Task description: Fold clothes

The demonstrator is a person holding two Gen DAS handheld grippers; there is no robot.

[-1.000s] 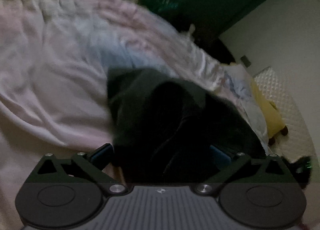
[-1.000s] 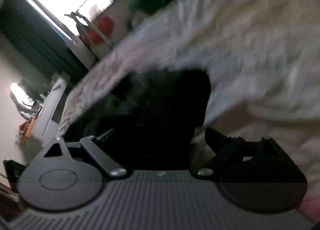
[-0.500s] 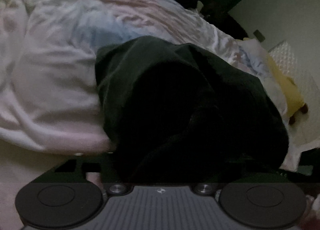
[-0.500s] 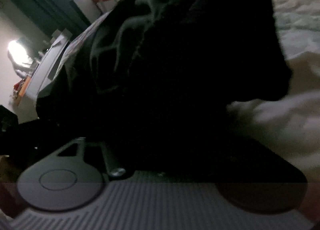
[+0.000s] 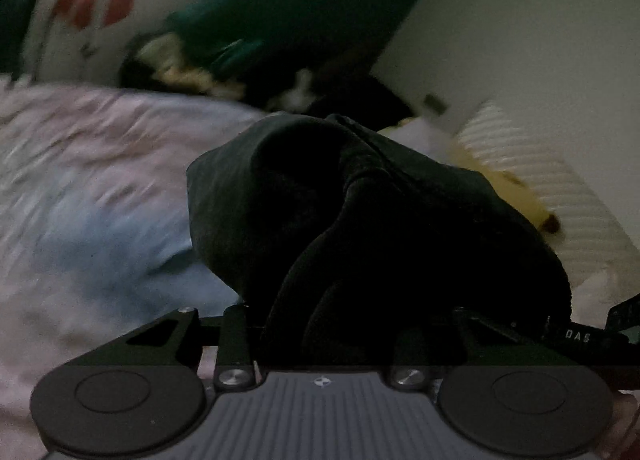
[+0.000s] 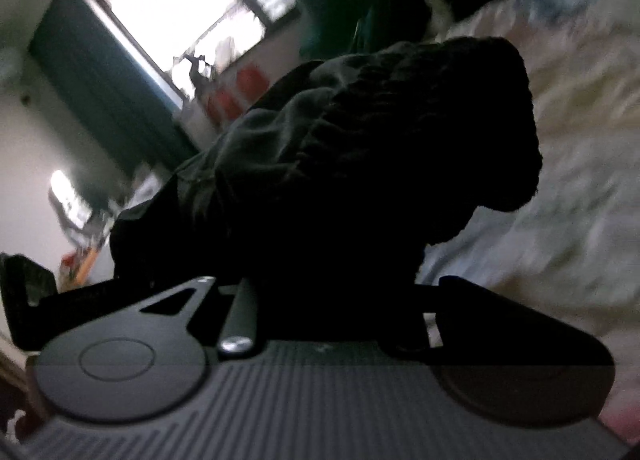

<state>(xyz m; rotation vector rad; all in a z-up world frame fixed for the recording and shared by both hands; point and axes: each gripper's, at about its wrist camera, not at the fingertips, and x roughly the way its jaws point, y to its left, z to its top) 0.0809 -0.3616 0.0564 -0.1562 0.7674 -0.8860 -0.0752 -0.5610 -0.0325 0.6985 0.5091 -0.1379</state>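
**Dark garment bunched in both tongs above the bed**

In the left wrist view the left gripper [image 5: 328, 324] has its linkage arms drawn in, and the dark garment [image 5: 360, 212] rises straight out from between them. The fingertips are buried under the cloth, so the grip itself is hidden, but the fabric gathers into a narrow neck right at the jaws and swells above into a rounded, hood-like mound. The tongs read as narrow and closed on the cloth. The garment fills the middle of the view, with a seam or hem running along its upper right edge.

In the right wrist view the right gripper [image 6: 328, 308] shows the same picture: the arms are pulled in, and the garment [image 6: 360, 148] heaps up directly from the jaws, with a ribbed, knit-looking band across its top. Here too the fingers are covered, and the cloth pinches in at the jaws.

Behind and below the garment lies the bed [image 5: 100, 188], covered in a pale pink and blue rumpled cover. A yellow toy [image 5: 516, 196] lies at the far right of the bed, near the white wall [image 5: 520, 40]. A bright window [image 6: 176, 16] with a dark curtain [image 6: 100, 92] beside it shows in the right wrist view.

No containers appear in either view.
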